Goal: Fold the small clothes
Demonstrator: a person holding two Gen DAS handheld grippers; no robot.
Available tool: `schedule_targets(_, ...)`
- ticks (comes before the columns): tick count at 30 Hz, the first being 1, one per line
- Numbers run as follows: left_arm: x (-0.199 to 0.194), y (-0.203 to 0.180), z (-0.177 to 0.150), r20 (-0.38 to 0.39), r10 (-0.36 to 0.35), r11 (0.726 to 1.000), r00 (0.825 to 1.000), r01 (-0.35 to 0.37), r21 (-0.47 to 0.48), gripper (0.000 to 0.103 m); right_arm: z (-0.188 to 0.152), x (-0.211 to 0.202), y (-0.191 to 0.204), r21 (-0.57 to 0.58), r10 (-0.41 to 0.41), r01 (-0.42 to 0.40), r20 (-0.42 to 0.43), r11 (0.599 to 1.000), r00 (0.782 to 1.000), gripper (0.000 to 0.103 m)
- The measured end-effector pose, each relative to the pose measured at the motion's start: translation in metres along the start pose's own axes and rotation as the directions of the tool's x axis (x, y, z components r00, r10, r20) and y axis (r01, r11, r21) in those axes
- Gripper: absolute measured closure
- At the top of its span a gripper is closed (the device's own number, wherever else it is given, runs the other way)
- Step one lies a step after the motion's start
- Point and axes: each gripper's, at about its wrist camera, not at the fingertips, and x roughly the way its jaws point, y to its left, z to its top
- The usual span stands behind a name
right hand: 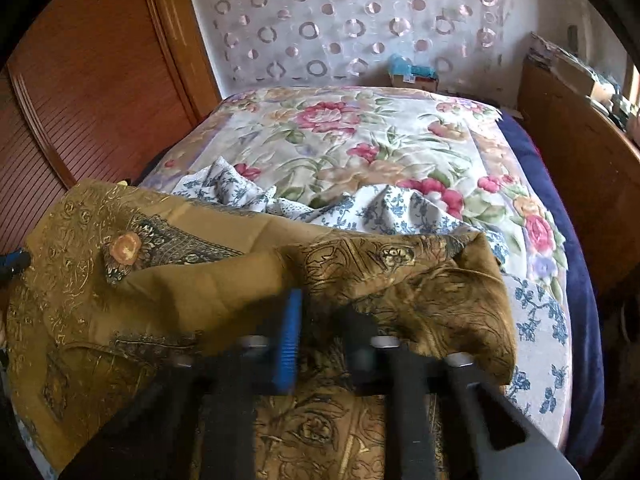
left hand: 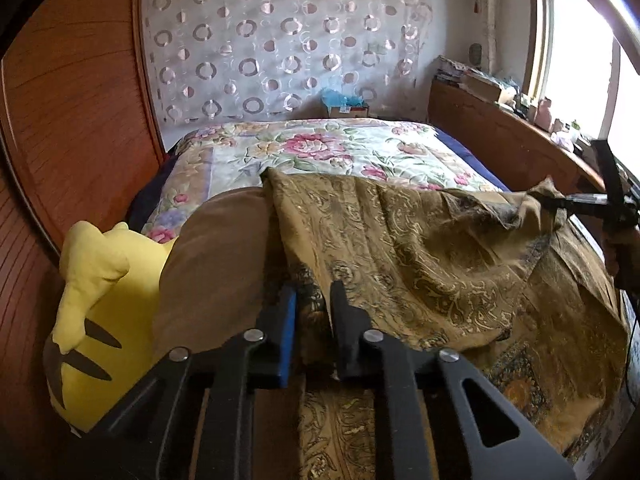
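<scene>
cloth [left hand: 420, 248]: olive-gold, dark paisley print | bedspread [right hand: 360, 136]: cream with pink, peach flowers, green leaves | second cloth [right hand: 400, 204]: white, blue floral sprigs | plush toy [left hand: 100, 304]: yellow, brown stripes | curtain [left hand: 280, 40]: white, ring pattern

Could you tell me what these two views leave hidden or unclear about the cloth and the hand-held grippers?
- Left wrist view: brown paisley cloth hides the bed beneath it.
- Right wrist view: right hand-held gripper is motion-blurred; its grip is unclear.
- Right wrist view: blue-and-white floral garment is partly under the cloth.
</scene>
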Motion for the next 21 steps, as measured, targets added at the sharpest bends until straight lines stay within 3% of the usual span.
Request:
schedule_targets(3,-0.003,-0.001,0.000,0.006,0.005,1.000,1.000,-0.005,0.007,0.097,-0.005,-0.006,0.005,-0.032,0.004,-0.002,0.050,0.999,0.999,0.100)
schedule_targets(11,-0.026,0.006,0.006,0.066,0.004,0.999,0.998,-0.001,-0.040,0.099,-0.031,-0.069,0.014,-0.060,0.034,-0.022,0.202,0.998,0.979,0.101)
schedule_targets(21,-0.071,0.006,-0.011,0.126,-0.021,0.997,0.992,0.031,-0.074,0.099,-0.110,-0.125,0.020,-0.068,0.079,-0.066,0.217,0.996,0.973,0.101)
